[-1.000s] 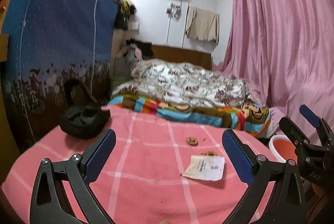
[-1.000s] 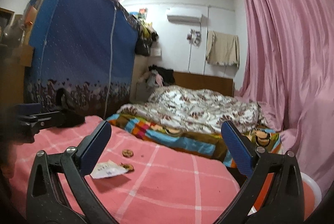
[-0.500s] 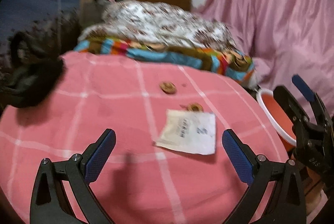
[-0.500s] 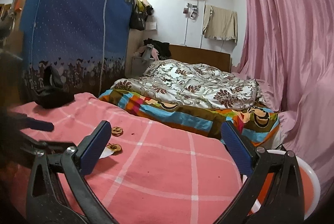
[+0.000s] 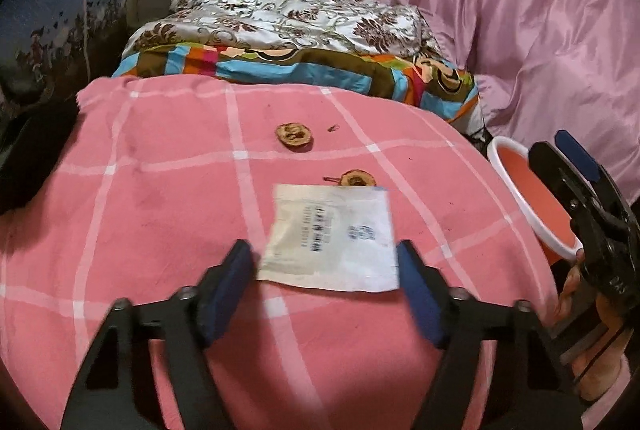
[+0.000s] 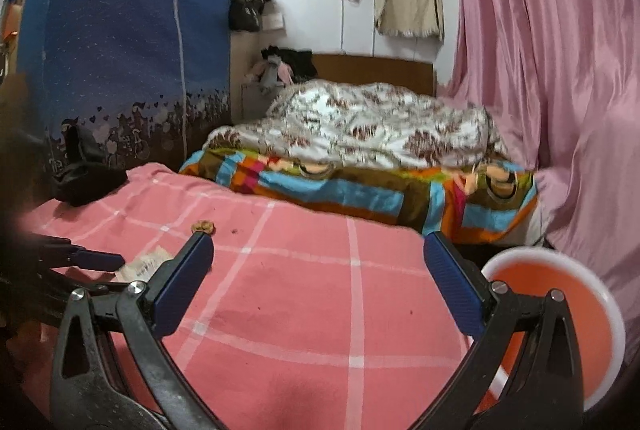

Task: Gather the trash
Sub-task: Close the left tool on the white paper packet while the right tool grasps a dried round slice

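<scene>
A pink checked blanket (image 5: 168, 197) covers the surface in front of me, running up to a bed heaped with a flowered quilt (image 5: 280, 9). Off its right edge sits an orange bin (image 6: 560, 306) with a white rim. The left tongs (image 5: 324, 286) hang low over the blanket, spread apart, their blue pads on either side of a flat white paper packet (image 5: 332, 238) lying there. The right tongs (image 6: 318, 282) hover released too, near the bin, gripping nothing. Beyond the packet lie two brown nutshell halves: one (image 5: 356, 178) touching its far edge, the other (image 5: 295, 135) farther off.
</scene>
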`<state>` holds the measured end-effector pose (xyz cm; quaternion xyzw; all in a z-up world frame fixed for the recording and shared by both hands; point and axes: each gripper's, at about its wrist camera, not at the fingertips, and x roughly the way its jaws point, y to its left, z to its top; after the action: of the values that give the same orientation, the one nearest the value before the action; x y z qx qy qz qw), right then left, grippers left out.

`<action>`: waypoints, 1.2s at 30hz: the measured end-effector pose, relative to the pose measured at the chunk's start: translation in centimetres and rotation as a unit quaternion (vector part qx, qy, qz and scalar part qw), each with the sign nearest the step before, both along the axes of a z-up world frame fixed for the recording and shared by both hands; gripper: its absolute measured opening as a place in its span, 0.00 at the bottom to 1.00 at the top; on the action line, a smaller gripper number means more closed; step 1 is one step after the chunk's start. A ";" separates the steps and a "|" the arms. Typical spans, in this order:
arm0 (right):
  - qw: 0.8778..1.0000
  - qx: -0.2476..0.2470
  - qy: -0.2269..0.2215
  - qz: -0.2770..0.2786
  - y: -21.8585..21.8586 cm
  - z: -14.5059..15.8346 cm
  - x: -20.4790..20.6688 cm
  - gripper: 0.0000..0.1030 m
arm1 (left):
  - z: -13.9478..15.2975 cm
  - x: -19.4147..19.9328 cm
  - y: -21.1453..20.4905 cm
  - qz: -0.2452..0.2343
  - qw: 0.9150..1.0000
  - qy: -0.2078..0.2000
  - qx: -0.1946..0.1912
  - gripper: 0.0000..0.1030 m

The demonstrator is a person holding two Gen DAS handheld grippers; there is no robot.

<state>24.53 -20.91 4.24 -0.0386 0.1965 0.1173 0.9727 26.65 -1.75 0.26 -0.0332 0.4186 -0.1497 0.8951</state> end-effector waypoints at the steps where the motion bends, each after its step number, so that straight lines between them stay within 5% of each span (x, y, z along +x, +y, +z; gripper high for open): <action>1: 1.000 0.001 0.009 -0.003 -0.1 -0.2 0.3 1.00 | -0.1 0.1 -0.4 -0.002 1.000 -0.001 0.011 0.60; 7: 0.999 0.017 0.039 0.001 -0.1 -1.0 0.9 1.00 | -0.9 0.6 -1.1 -0.007 0.999 0.000 0.033 0.56; 15: 0.997 0.026 0.069 0.015 0.3 -1.7 2.0 1.00 | -0.1 0.1 1.9 0.022 1.000 -0.001 -0.022 0.40; 25: 0.987 0.031 0.139 0.071 3.1 -3.4 4.1 1.00 | 0.7 -0.8 4.4 0.035 0.998 0.010 -0.042 0.20; 27: 0.985 0.035 0.148 0.086 3.8 -3.6 4.4 0.96 | 0.7 -1.0 4.5 0.038 0.998 0.010 -0.041 0.12; 29: 0.983 0.030 0.154 0.095 4.4 -3.7 4.5 0.78 | 0.7 -1.2 4.6 0.036 0.998 0.014 -0.042 0.09; 36: 0.975 -0.006 0.176 0.132 6.8 -4.5 5.4 0.68 | 0.7 -1.6 4.6 0.031 0.998 0.016 -0.043 0.09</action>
<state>29.97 -14.07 -0.31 -0.0489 0.3588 0.2488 0.8983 25.08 2.86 0.94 -0.0870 0.4251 -0.1391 0.8902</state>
